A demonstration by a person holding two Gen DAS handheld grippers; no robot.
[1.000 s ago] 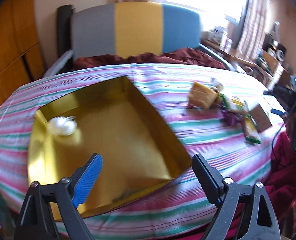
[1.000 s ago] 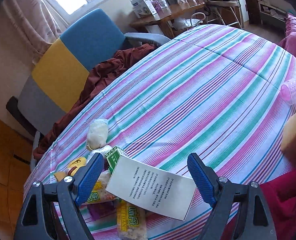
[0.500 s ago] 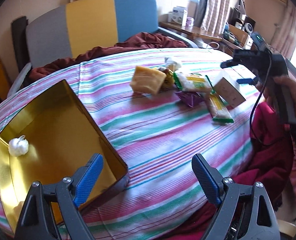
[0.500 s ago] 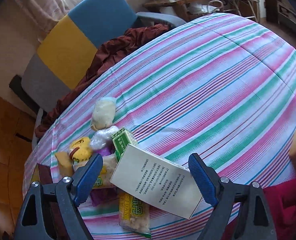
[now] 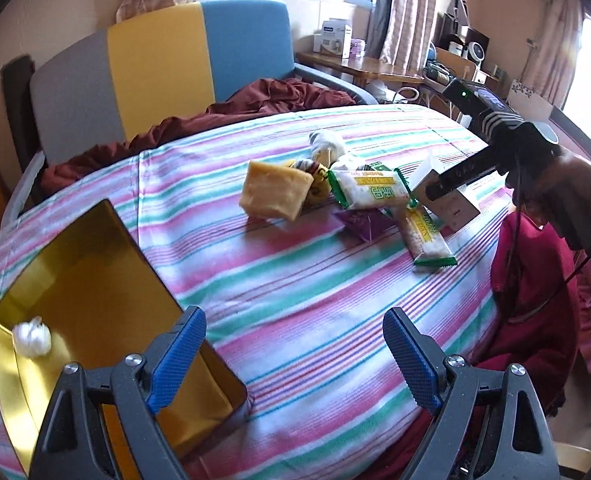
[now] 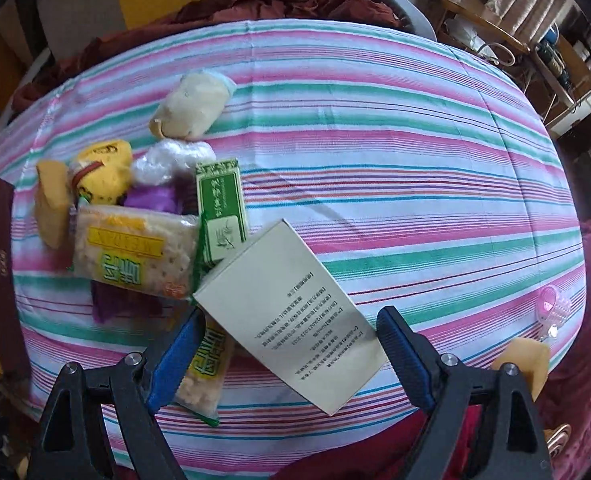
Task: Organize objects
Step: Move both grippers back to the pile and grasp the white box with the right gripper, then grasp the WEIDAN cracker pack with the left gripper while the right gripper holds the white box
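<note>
The left gripper [image 5: 293,356] hangs open and empty over the striped cloth [image 5: 295,280]. Its left finger [image 5: 177,360] overlaps the near corner of the gold tin [image 5: 95,280], which is cut off by the picture's lower left edge. A white wad [image 5: 31,336] lies deep in the tin, left of that finger; what it is cannot be made out. Ahead of the fingers, well apart, sits the pile: a tan sponge [image 5: 273,194], two cracker packs [image 5: 369,192], a purple wrapper [image 5: 365,224] partly buried under them, and further pieces behind that are too crowded to tell.

The right gripper [image 6: 287,360] points steeply down at the pile's near end. Its jaws have just been closing, yet they stand wide, and the white box [image 6: 291,316] lies between them, its near corner reaching toward the fingers. Whether the pads touch it cannot be told; a gap shows on the left side. The left finger [image 6: 175,360] covers part of one cracker pack [image 6: 205,368]. Beyond the box lie a green box [image 6: 220,208], the other pack, a yellow pouch [image 6: 103,168], a clear wad [image 6: 167,162] and a beige lump [image 6: 193,110]. Right of the right finger, a second sponge [image 6: 523,364] is half hidden behind the gripper's frame, and a pink roller [image 6: 553,308] lies near the cloth's edge. In the left view, the right gripper's body hides part of the white box.
</note>
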